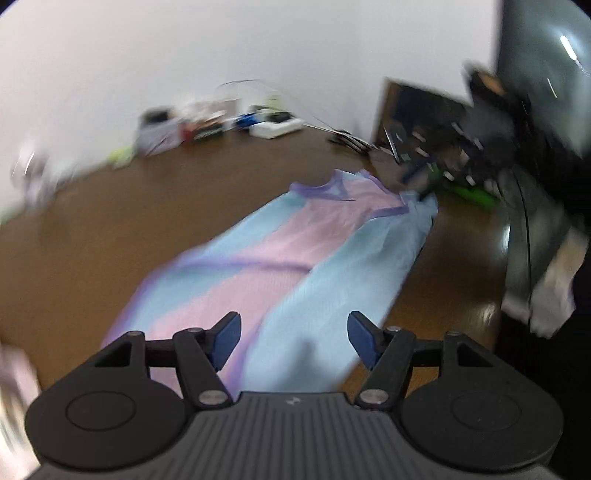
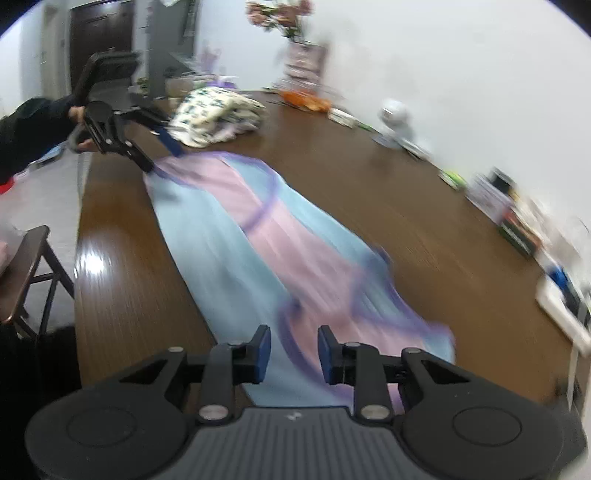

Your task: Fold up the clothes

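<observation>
On the brown wooden table: one pink-and-blue garment, purple trim, lying lengthwise in a long narrow strip.
Left gripper: jaws wide, nothing between them, above the hem end.
Right gripper: jaws narrow, parted, no cloth pinched, above the collar end.
Handling note, my judgement: I should pinch both layers at each corner, lift evenly, and keep the edges aligned.

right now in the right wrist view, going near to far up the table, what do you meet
right gripper → pink and blue garment → left gripper at its far end → patterned cloth bundle → flowers at the wall
</observation>
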Motion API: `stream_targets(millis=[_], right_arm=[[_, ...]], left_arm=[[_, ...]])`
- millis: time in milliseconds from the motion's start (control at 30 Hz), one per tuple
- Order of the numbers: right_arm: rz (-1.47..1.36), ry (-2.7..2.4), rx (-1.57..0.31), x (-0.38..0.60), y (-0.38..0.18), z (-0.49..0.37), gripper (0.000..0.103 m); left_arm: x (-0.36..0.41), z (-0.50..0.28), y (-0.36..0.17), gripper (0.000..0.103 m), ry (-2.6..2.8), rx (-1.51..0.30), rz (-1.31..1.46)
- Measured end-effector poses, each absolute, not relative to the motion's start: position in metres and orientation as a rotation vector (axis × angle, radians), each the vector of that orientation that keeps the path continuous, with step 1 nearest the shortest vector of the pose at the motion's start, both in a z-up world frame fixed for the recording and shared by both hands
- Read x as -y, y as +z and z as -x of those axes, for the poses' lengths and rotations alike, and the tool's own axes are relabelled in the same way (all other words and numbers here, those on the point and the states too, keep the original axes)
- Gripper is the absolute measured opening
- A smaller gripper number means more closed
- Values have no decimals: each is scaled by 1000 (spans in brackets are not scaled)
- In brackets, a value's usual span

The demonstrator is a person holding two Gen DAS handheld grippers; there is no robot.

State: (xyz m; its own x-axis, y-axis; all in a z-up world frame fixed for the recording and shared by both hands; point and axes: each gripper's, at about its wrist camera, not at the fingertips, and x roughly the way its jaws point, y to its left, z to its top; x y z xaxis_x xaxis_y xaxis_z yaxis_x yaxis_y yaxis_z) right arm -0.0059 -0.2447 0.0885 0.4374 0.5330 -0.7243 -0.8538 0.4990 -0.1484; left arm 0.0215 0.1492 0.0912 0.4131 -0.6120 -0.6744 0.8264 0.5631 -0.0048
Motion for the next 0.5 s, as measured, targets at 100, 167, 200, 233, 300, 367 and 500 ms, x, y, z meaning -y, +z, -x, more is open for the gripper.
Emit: stream_targets(millis=[100, 167, 200, 233, 300, 367, 500], right_arm=[[651, 928, -642, 209, 88, -16, 41], [673, 897, -692, 195, 78, -52, 44], [661, 874, -727, 189, 72, -73, 44], [631, 848, -763, 184, 67, -94, 43], [554, 829, -815, 180, 58, -128, 43], [494, 827, -843, 176, 51, -147, 41], [477, 817, -860, 176, 40, -159, 34]], left_arm=[[-128, -59, 94, 79, -924, -716, -447], [-127, -91, 85, 79, -867, -754, -451], [-127, -108, 80, 79, -843, -773, -445], [-129, -127, 73, 79, -828, -798, -408], [-130, -150, 61, 77, -822, -848, -353], [-131, -173, 49, 76, -816, -897, -299], [-131, -187, 35, 55, -826, -906, -314]])
